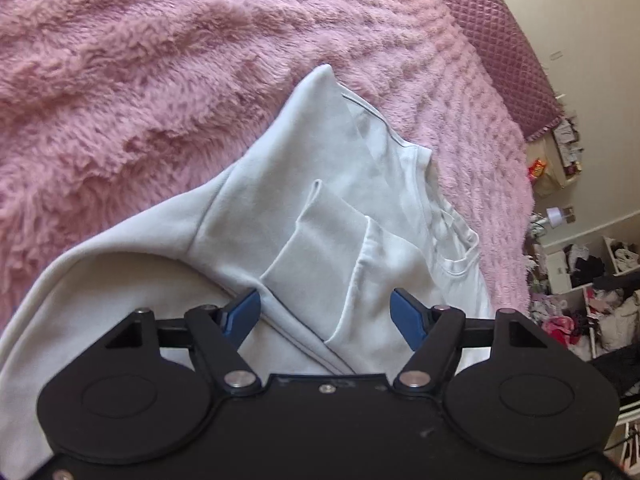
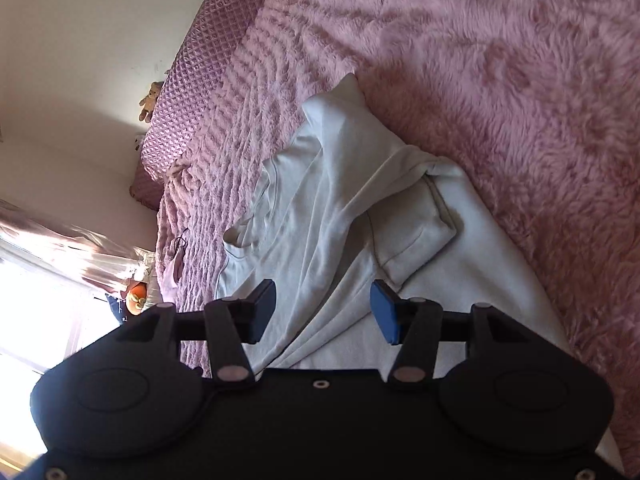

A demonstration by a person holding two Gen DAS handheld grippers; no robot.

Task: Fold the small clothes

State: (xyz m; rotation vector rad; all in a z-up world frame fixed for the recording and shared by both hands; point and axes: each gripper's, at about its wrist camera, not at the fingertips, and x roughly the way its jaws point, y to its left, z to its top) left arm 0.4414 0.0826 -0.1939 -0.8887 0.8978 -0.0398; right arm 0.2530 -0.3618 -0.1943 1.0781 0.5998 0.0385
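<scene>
Nearest the left wrist camera, the left tool [image 1: 325, 312] hangs released, its blue pads spread above a pale grey sweatshirt [image 1: 256, 216] lying crumpled on the pink fluffy blanket [image 1: 140, 80] of a bed. From the right wrist, the right tool [image 2: 323, 311] is likewise released over the same sweatshirt [image 2: 340, 208], sleeve folded across. No writing is readable.

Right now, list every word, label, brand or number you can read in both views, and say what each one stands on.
None can be read.
White garment: no print or tag text visible.
Pink fluffy blanket: plain.
Red and yellow packet on the far shelf: it may carry print, but it is too small and blurred to read.
Both grippers: no markings visible.
</scene>
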